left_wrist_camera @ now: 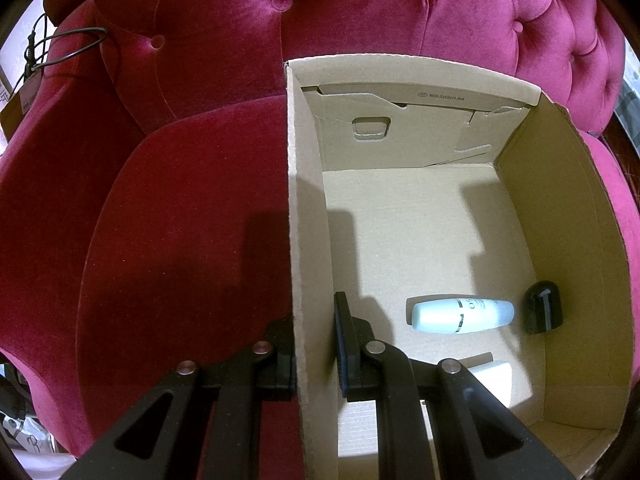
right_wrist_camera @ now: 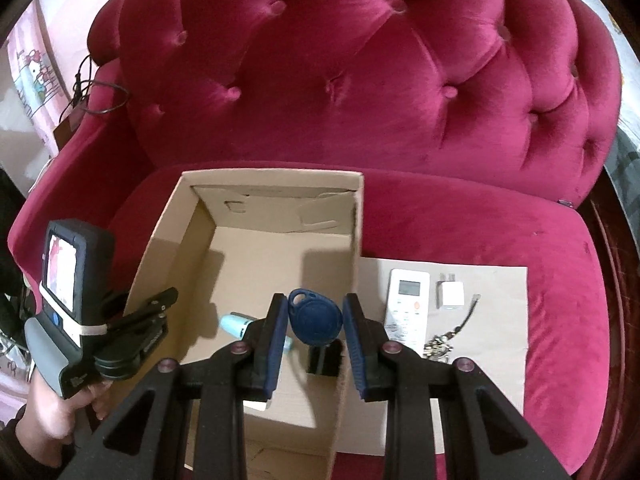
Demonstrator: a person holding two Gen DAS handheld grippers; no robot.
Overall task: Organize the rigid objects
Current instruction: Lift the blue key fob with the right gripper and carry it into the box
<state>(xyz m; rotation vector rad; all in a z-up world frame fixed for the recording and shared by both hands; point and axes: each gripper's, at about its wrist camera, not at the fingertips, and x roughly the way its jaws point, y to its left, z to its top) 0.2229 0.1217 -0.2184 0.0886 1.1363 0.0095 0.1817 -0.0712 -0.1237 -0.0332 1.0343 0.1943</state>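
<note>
An open cardboard box point(left_wrist_camera: 560, 240) sits on a red velvet sofa. My left gripper point(left_wrist_camera: 312, 352) is shut on the box's left wall, one finger outside and one inside. On the box floor lie a pale blue bottle point(left_wrist_camera: 462, 315), a black domed cap point(left_wrist_camera: 543, 313) and a white item point(left_wrist_camera: 494, 380) partly hidden by my finger. In the right wrist view my right gripper point(right_wrist_camera: 316, 320) is shut on a blue key fob point(right_wrist_camera: 316, 322), held over the right side of the box point(right_wrist_camera: 280, 184), above the black cap point(right_wrist_camera: 324, 360). The bottle point(right_wrist_camera: 236, 324) shows left of it.
Right of the box lies a flat cardboard sheet point(right_wrist_camera: 500, 320) with a white remote point(right_wrist_camera: 406, 304), a white charger plug point(right_wrist_camera: 450, 292) and a metal keychain point(right_wrist_camera: 444, 340). A hand point(right_wrist_camera: 52, 412) holds the left gripper point(right_wrist_camera: 166, 300). A black cable point(left_wrist_camera: 60, 48) lies on the sofa's left arm.
</note>
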